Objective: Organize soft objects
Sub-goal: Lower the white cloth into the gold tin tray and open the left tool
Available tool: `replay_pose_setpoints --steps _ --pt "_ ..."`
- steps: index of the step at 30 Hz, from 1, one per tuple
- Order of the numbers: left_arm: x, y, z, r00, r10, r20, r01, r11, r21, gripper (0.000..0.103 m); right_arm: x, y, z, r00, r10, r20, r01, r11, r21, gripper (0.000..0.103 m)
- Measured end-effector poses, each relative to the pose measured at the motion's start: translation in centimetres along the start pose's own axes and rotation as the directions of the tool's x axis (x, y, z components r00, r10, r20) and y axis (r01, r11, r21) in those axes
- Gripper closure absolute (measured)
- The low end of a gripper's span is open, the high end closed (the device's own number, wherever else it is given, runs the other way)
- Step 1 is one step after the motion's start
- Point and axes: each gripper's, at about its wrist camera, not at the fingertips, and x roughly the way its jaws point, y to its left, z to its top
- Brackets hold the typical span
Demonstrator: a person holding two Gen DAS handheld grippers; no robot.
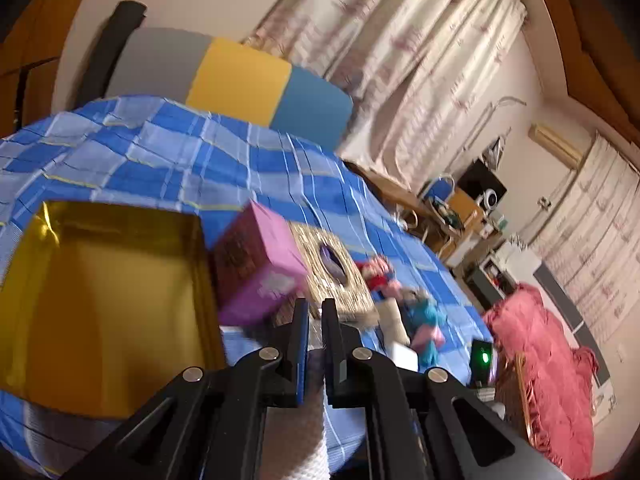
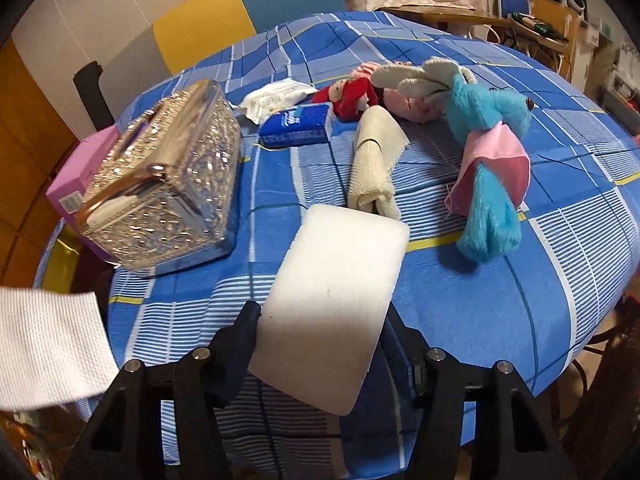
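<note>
My left gripper (image 1: 316, 306) is shut on a white waffle-weave cloth (image 1: 304, 440) that hangs below its fingers; the same cloth (image 2: 48, 348) shows at the left edge of the right wrist view. The gripper hovers beside an open gold box (image 1: 100, 300). My right gripper (image 2: 322, 318) holds a white foam pad (image 2: 336, 292) by its two long edges, low over the blue checked tablecloth (image 2: 480, 320). Beyond the pad lie a rolled cream cloth (image 2: 376, 160), a blue plush toy with a pink skirt (image 2: 488, 152) and a red and pink doll (image 2: 356, 96).
A glittery tissue box (image 2: 168, 176) stands left of the pad, with a pink carton (image 2: 76, 176) behind it. A blue tissue pack (image 2: 296, 124) and a white packet (image 2: 276, 96) lie further back. A chair draped in red fabric (image 1: 540, 360) stands off the table's edge.
</note>
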Motion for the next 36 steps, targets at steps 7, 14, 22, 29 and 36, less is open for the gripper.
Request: replay_pose_setpoints --steps 7,14,22,29,36 --pt "-2.5 3.1 4.9 0.992 0.085 0.097 -0.087 0.996 0.011 0.098 -1.0 1.0 -0.6 1.0 0.022 0.008 -0.022 1.0 -0.004 0.043" --pt "-1.4 8.8 8.5 0.968 0.235 0.09 -0.236 0.972 -0.009 0.098 -3.2 2.6 -1.2 0.998 0.047 0.045 -0.045 0.998 -0.045 0.043" --pt "1.9 16.1 10.1 0.947 0.319 0.04 -0.315 0.946 -0.075 0.098 -6.4 5.2 -1.4 0.988 0.113 0.104 -0.101 0.988 -0.114 0.043" --pt "3.4 19.7 9.9 0.935 0.354 0.003 -0.35 0.925 -0.151 0.098 -8.1 8.8 -1.7 0.968 0.226 0.113 -0.198 0.956 -0.218 0.043" --pt "0.7 19.2 6.6 0.925 0.38 -0.015 -0.376 0.908 -0.186 0.076 -8.1 14.8 -1.5 0.942 0.331 0.056 -0.288 0.882 -0.372 0.043"
